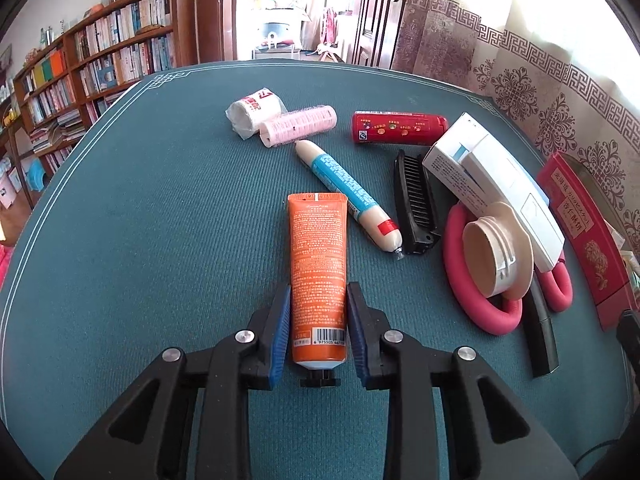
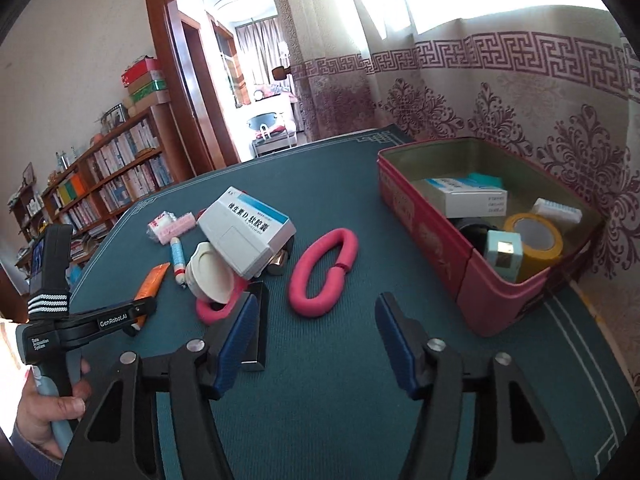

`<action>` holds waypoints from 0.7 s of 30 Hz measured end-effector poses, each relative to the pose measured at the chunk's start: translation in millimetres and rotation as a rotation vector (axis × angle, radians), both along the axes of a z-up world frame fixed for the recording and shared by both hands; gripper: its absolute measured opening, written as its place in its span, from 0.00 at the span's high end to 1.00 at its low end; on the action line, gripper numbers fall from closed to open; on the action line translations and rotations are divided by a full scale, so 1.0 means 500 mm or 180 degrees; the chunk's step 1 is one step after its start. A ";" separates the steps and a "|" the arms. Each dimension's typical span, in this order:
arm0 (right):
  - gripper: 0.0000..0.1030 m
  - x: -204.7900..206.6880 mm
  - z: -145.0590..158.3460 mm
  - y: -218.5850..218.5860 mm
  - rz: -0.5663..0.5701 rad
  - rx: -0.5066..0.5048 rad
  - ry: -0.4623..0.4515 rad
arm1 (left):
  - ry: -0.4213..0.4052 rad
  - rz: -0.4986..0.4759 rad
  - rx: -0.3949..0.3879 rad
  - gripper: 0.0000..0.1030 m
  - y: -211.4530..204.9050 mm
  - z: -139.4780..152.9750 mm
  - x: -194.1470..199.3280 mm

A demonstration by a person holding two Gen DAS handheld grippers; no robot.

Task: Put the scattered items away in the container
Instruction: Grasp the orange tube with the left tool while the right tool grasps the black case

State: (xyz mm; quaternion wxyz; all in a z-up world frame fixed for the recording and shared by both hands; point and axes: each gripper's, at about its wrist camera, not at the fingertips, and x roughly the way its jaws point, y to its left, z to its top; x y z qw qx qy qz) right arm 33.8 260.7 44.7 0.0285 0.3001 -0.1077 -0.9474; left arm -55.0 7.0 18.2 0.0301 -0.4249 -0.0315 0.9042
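Observation:
An orange tube (image 1: 318,248) lies on the teal table mat, pointing away from me. My left gripper (image 1: 319,292) is shut on its lower half, with a blue pad pressed to each side. From the right wrist view the left gripper (image 2: 142,310) and the orange tube (image 2: 154,280) show at the left. My right gripper (image 2: 316,300) is open with nothing held; a pink foam ring (image 2: 324,272) lies on the mat just beyond its fingertips. The red tin container (image 2: 472,264) stands at the right, holding a white box, a yellow tape roll (image 2: 536,244) and small items.
Scattered past the tube: a sausage stick (image 1: 348,192), a black comb (image 1: 414,200), a red tube (image 1: 400,128), a pink roller (image 1: 298,124), a tissue pack (image 1: 252,112), white boxes (image 1: 480,168), a cream jar lid (image 1: 496,252), a black bar (image 1: 540,332). Curtains hang behind the table.

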 end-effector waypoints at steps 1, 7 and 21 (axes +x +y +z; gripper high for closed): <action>0.46 -0.010 -0.008 -0.007 0.0065 -0.0003 -0.0088 | 0.0017 -0.0002 -0.0004 0.72 0.004 0.002 0.002; 0.60 -0.045 -0.036 -0.059 0.0425 0.0018 -0.0422 | 0.0055 -0.0020 0.0027 0.72 0.010 0.006 0.004; 0.79 -0.098 -0.076 -0.102 0.0546 0.0284 -0.0715 | 0.0099 -0.0059 0.0077 0.72 0.012 0.011 0.011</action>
